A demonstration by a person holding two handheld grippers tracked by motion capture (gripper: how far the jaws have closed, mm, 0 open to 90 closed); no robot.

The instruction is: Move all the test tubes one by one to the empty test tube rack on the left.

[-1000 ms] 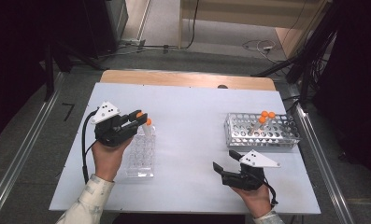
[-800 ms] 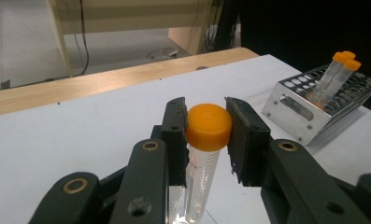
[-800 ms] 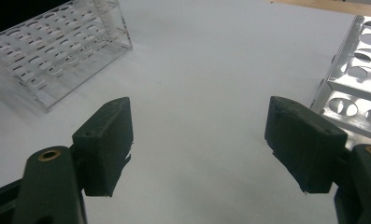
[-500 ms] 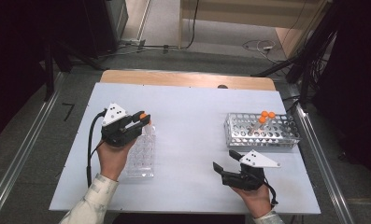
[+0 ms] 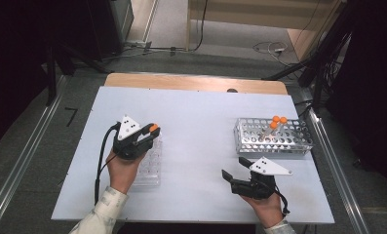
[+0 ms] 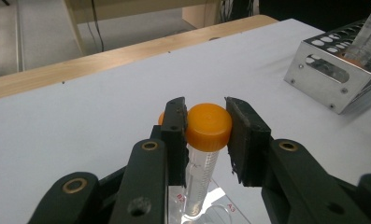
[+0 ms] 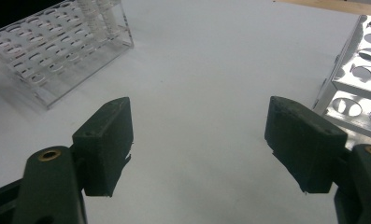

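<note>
My left gripper (image 6: 205, 135) is shut on the orange cap of a clear tube (image 6: 208, 126), which stands upright with its lower end inside the clear plastic rack (image 5: 151, 163). In the high view that left gripper (image 5: 149, 133) hovers over the far end of the rack, with the orange cap (image 5: 154, 127) between its jaws. My right gripper (image 7: 199, 140) rests open near the table's front right, nothing between its jaws; the high view shows this right gripper (image 5: 234, 170) just in front of the metal rack (image 5: 273, 136). Three orange-capped tubes (image 5: 277, 122) stand in the metal rack.
The white table top (image 5: 201, 122) has bare room between the two racks. A wooden strip (image 5: 196, 83) runs along the far edge. Metal rails (image 5: 332, 161) flank the table on both sides. The metal rack's corner (image 7: 356, 70) lies close on my right gripper's right.
My left gripper has come down and towards the person with the tube, lowering it into the clear rack. The right gripper has stayed where it was.
</note>
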